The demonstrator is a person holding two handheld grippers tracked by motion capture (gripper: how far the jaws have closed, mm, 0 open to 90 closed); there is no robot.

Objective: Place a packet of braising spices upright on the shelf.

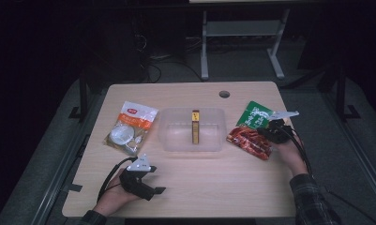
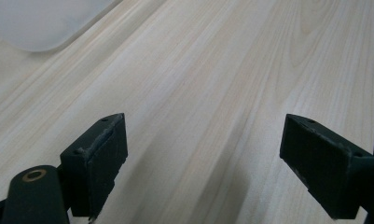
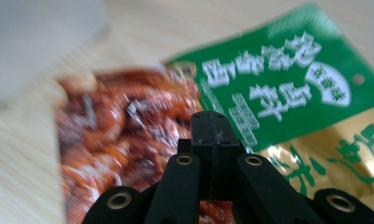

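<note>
A snack packet [image 1: 252, 127], green at its far end and printed with red-brown food at its near end, lies flat on the table to the right of the clear tub. My right gripper [image 1: 264, 132] hangs over the packet's right side. In the right gripper view its jaws [image 3: 211, 135] stand pressed together above the packet [image 3: 278, 79], and nothing shows between them. My left gripper [image 1: 154, 191] rests near the table's front left. Its jaws [image 2: 203, 168] are spread wide over bare wood.
A clear plastic tub [image 1: 171, 140] sits mid-table with a slim yellow-brown box [image 1: 195, 126] upright in it. A white and orange packet [image 1: 131, 127] lies left of the tub. The tub's corner [image 2: 40, 23] lies ahead of the left gripper. A cable hole [image 1: 224, 93] is at the back.
</note>
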